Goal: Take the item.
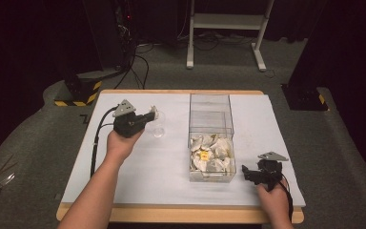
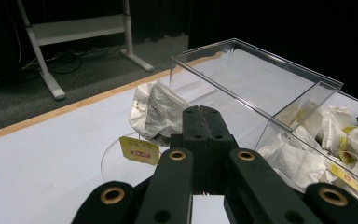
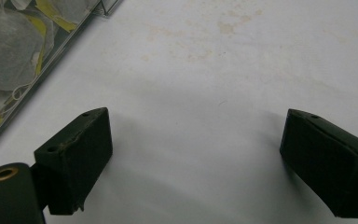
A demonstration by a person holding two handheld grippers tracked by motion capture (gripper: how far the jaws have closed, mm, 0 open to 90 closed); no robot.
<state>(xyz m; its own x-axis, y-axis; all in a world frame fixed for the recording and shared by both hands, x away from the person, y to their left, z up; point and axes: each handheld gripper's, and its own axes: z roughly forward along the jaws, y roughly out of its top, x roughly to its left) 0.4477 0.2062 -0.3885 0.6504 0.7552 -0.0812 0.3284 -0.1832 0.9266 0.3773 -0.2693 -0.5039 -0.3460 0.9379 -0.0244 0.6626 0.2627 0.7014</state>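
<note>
The table is covered by a white sheet that stops short of the wooden rim along the near and far edges. A clear plastic box stands right of the middle, its long side running away from the person; a divider splits it into a far compartment that looks bare and a near one heaped with tea bags in pale wrappers, some with yellow tags. To the left of the box lies a broad stretch of open sheet, with a clear glass cup standing on it, well apart from the box. The left gripper hangs above the sheet just beside that cup, its jaws pressed together on a single tea bag, a crumpled whitish pouch whose yellow tag with a red label dangles over the cup's rim in the left gripper view. The right gripper sits low near the front right corner of the sheet, just beside the box's near end, its jaws spread wide with nothing between them but lightly stained sheet.
</note>
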